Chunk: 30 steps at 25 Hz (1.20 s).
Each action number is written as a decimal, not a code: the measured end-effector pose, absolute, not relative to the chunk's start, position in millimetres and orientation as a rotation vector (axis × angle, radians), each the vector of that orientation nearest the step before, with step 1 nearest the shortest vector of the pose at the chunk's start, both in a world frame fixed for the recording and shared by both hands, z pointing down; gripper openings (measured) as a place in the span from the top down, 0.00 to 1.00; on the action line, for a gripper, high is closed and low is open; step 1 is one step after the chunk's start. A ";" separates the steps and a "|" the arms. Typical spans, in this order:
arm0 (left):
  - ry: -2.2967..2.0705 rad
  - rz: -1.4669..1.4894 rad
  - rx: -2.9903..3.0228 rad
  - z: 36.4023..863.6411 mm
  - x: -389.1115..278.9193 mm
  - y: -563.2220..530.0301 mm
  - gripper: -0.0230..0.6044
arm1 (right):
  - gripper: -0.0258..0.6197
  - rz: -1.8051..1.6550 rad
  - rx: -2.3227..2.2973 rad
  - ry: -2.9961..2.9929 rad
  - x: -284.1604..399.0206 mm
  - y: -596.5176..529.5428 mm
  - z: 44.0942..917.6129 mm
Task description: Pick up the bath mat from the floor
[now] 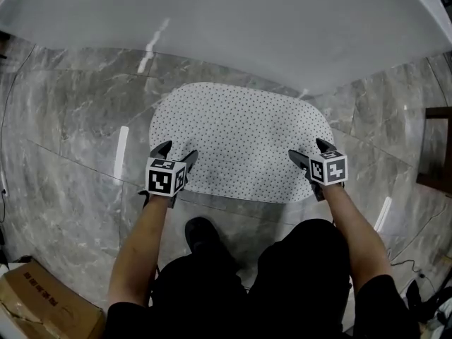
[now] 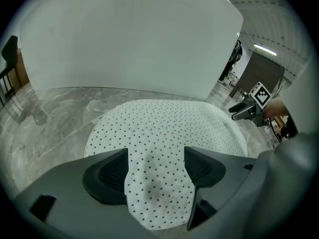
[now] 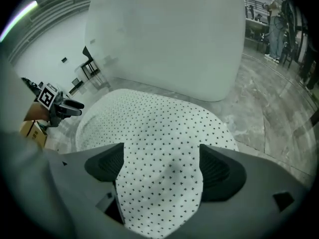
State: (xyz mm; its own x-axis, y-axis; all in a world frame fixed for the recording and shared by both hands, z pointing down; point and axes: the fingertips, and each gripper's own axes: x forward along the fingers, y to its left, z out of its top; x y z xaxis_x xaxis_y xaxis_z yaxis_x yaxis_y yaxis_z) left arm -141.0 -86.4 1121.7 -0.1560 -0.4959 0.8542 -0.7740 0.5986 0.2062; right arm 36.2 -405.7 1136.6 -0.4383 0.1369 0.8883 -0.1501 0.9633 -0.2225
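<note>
The bath mat point(image 1: 240, 140), white with small black dots, lies flat on the grey marble floor in front of a white tub. My left gripper point(image 1: 175, 150) is at its near left corner and my right gripper point(image 1: 308, 149) at its near right corner. In the left gripper view the left gripper point(image 2: 155, 166) stands open with the mat point(image 2: 164, 128) corner running between the jaws, a strip of floor showing beside one pad. In the right gripper view the right gripper point(image 3: 159, 168) is open too, and the mat point(image 3: 154, 128) fills the gap between the jaws.
The white tub point(image 1: 233, 27) curves along the far side, close behind the mat. A cardboard box point(image 1: 42, 306) sits at the near left. Dark wooden furniture point(image 1: 434, 150) stands at the right edge. The person's shoe point(image 1: 201, 235) is just behind the mat's near edge.
</note>
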 end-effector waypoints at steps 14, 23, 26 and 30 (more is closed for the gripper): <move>-1.670 0.585 1.065 1174.4 -140.9 -78.2 0.24 | 0.05 0.138 0.065 -1.792 74.6 -426.4 1187.4; -1.593 0.650 1.056 1192.4 -142.2 -58.9 0.19 | 0.05 0.161 0.023 -1.758 83.5 -413.5 1209.5; -1.601 0.661 1.049 1190.3 -145.6 -60.7 0.19 | 0.05 0.175 0.003 -1.771 81.2 -411.2 1210.2; -1.582 0.698 1.040 1188.7 -150.1 -57.7 0.19 | 0.05 0.086 0.037 -1.763 77.6 -427.0 1204.1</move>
